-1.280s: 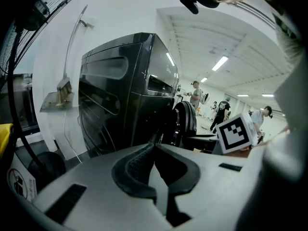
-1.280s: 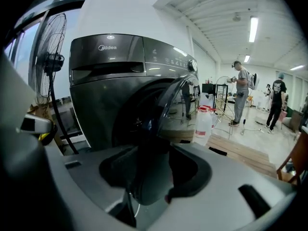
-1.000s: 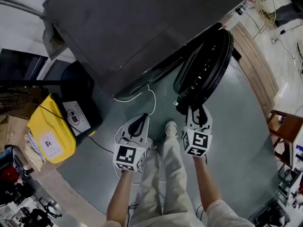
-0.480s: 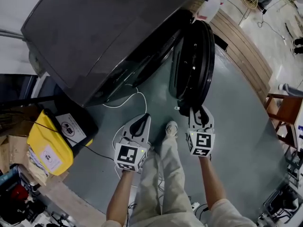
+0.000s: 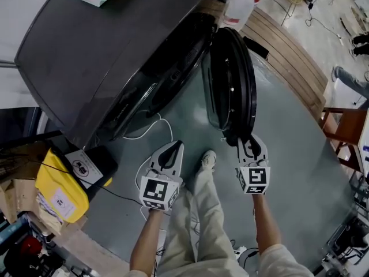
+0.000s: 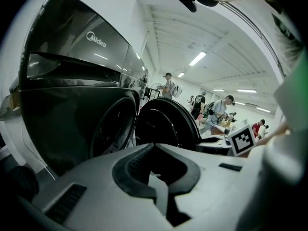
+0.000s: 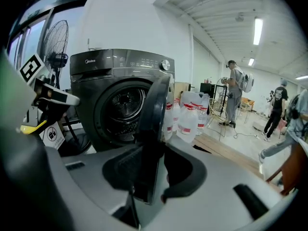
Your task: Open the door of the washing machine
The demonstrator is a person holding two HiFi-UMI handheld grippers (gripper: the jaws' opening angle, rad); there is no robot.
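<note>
**Door swung wide, right tongs on its rim**

The door (image 5: 230,85) now stands well out from the front of the washing machine (image 5: 115,45), hinged at its far side and nearly edge-on to the head view. A second ago it lay at a shallower angle, closer to the cabinet. The drum mouth (image 7: 122,107) is fully uncovered, so the opening looks all but done; at most a little more swing remains.

The right gripper (image 5: 249,145) has travelled outward with the door. Its jaws have just been closing, and the door's near rim stands between them, pinched at its lower edge. That grip is what carries the door round, and a slip off the thin rim seems the main risk.

The left gripper (image 5: 173,150) hangs beside the person's shoe (image 5: 208,158), apart from the machine, its jaws together with nothing in them.

A white cable (image 5: 158,126) lies on the floor below the front, and bottles (image 7: 187,117) stand beyond the door.
</note>
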